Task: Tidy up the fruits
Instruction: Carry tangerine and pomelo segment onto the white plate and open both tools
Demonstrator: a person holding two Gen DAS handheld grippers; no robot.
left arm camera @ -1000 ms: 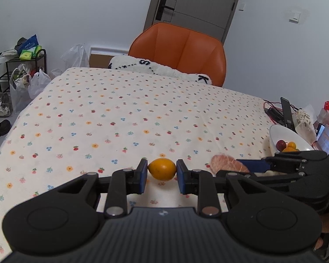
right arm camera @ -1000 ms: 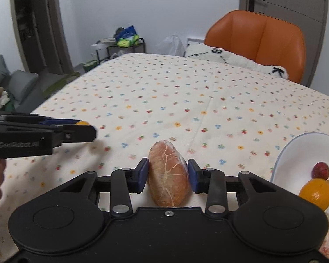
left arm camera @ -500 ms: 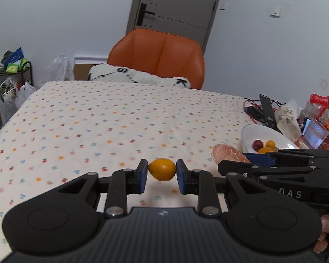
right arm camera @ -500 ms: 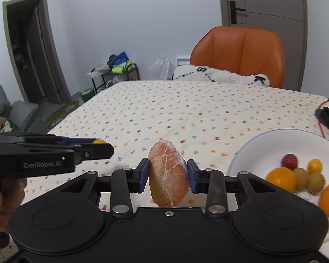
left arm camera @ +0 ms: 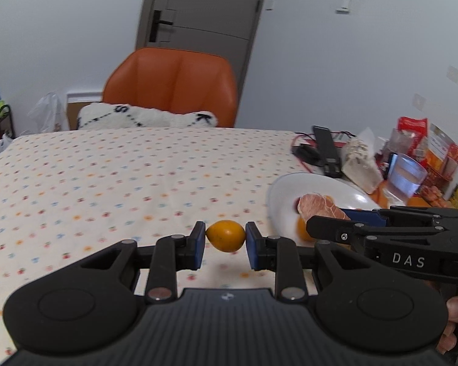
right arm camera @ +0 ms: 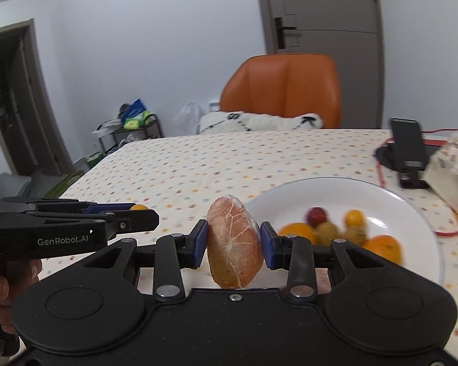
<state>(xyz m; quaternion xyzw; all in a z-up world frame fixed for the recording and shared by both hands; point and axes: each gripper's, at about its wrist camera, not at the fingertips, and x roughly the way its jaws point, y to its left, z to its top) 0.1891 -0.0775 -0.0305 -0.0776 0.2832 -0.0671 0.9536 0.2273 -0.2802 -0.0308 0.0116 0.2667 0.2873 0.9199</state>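
Note:
My left gripper (left arm camera: 225, 238) is shut on a small yellow-orange fruit (left arm camera: 226, 235), held above the flowered tablecloth. My right gripper (right arm camera: 233, 242) is shut on a peeled pinkish pomelo piece (right arm camera: 233, 244), held at the near left rim of the white plate (right arm camera: 366, 195). In the left wrist view the right gripper (left arm camera: 326, 216) reaches in from the right over the plate (left arm camera: 345, 195), with the pomelo piece (left arm camera: 316, 206) in it. On the plate lie several fruits: oranges (right arm camera: 383, 247), a red one (right arm camera: 317, 215), brownish ones (right arm camera: 326, 231). The left gripper (right arm camera: 137, 213) shows at the left of the right wrist view.
An orange chair (left arm camera: 171, 85) with a white cushion (left arm camera: 146, 117) stands at the table's far side. Phones, cables, snack packs and a glass (left arm camera: 407, 177) crowd the table's right end. A person's hand (right arm camera: 3, 286) holds the left gripper's handle.
Both grippers have swung right toward the plate, each keeping its fruit. The pomelo piece now hangs at the plate's rim, and the plate looms larger in both views.

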